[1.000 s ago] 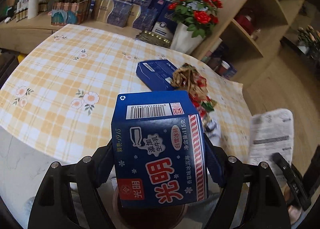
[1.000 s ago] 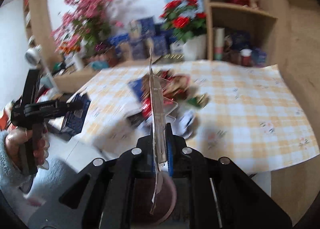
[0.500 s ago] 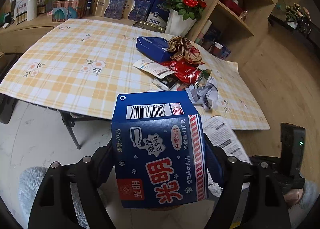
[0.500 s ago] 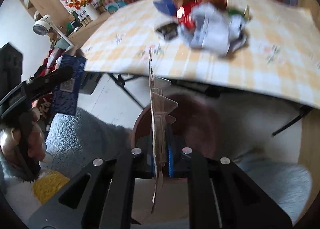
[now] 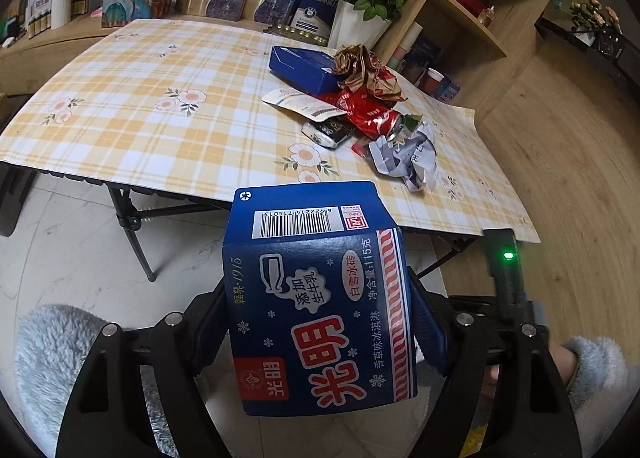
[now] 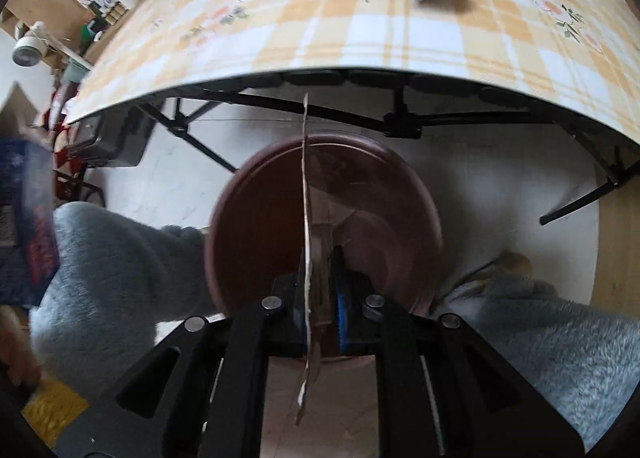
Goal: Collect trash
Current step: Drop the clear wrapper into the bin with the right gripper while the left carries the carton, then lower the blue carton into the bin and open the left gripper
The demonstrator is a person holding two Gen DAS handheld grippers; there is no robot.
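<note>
A checkered surface [image 5: 168,126] holds crumpled wrappers [image 5: 404,154]. The left gripper [image 5: 320,322] jaws clamp a light, crushable blue carton [image 5: 316,298] by its sides. The right gripper [image 6: 320,294] jaws pinch a thin, floppy cardboard scrap [image 6: 306,218] above a brown bin [image 6: 384,194].

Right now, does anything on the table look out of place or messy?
Yes. A heap of trash lies on the checked tablecloth near its right edge: a crumpled white paper, a red wrapper, a crushed gold wrapper and a blue box.

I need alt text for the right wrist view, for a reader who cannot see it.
The right gripper pinches a thin flat piece of packaging edge-on above a round brown bin on the pale floor. Beyond is the table edge with its yellow checked cloth.
</note>
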